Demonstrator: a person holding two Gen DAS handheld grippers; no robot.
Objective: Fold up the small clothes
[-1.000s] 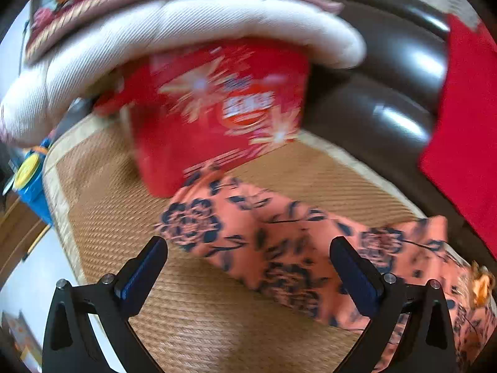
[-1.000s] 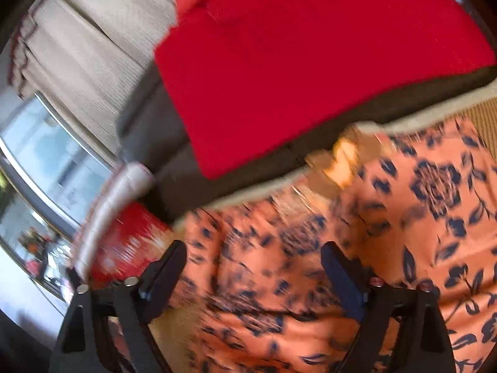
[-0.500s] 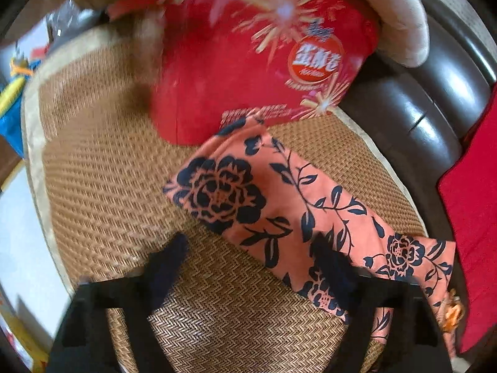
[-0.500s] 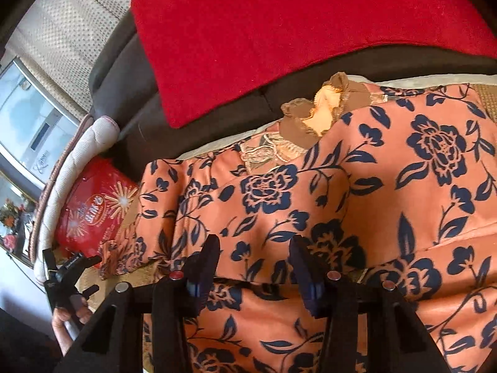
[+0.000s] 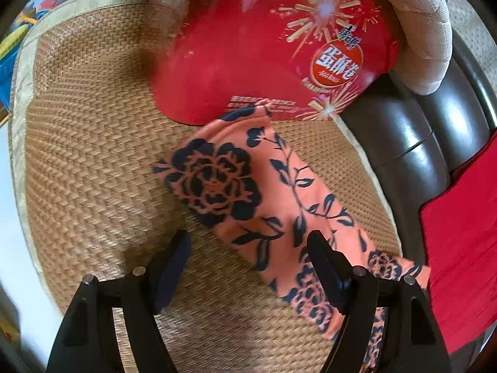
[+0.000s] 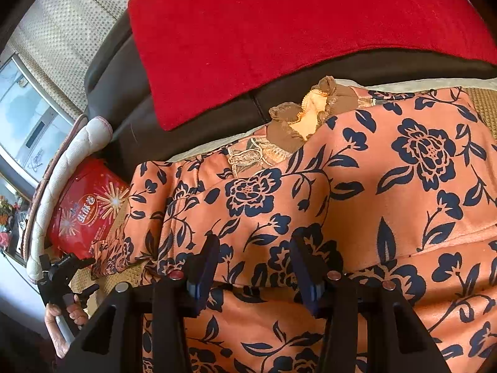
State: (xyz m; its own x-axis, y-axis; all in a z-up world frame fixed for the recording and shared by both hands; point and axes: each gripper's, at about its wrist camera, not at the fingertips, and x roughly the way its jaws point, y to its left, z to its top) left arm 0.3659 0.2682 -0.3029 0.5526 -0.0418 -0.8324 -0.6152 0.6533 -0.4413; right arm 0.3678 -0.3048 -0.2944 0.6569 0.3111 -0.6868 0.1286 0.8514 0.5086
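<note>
An orange garment with dark blue flowers [image 6: 388, 186] lies spread on a woven mat [image 5: 93, 155], its brown lace collar [image 6: 310, 108] toward the sofa back. One sleeve [image 5: 236, 180] reaches toward a red snack bag [image 5: 279, 46]. My left gripper [image 5: 248, 258] hovers low over that sleeve. Its jaws are opening, the right fingertip over the fabric, the left over bare mat, and the pads do not press. In the right wrist view the left gripper [image 6: 91, 275] appears small at lower left. My right gripper [image 6: 256, 264] rests on the body of the garment, jaws half apart, fabric lying flat between them.
The red snack bag [image 6: 87, 214] leans against a white quilted cushion [image 5: 416, 15]. A dark leather sofa back [image 5: 413, 143] borders the mat, with a red cloth [image 6: 279, 31] draped on it. A person's hand [image 6: 59, 320] holds the left gripper. A window is at far left.
The left gripper dropped toward the sleeve and rolled; its jaws narrowed, then widened a little. The right gripper sank onto the garment and its jaws narrowed, then held.
</note>
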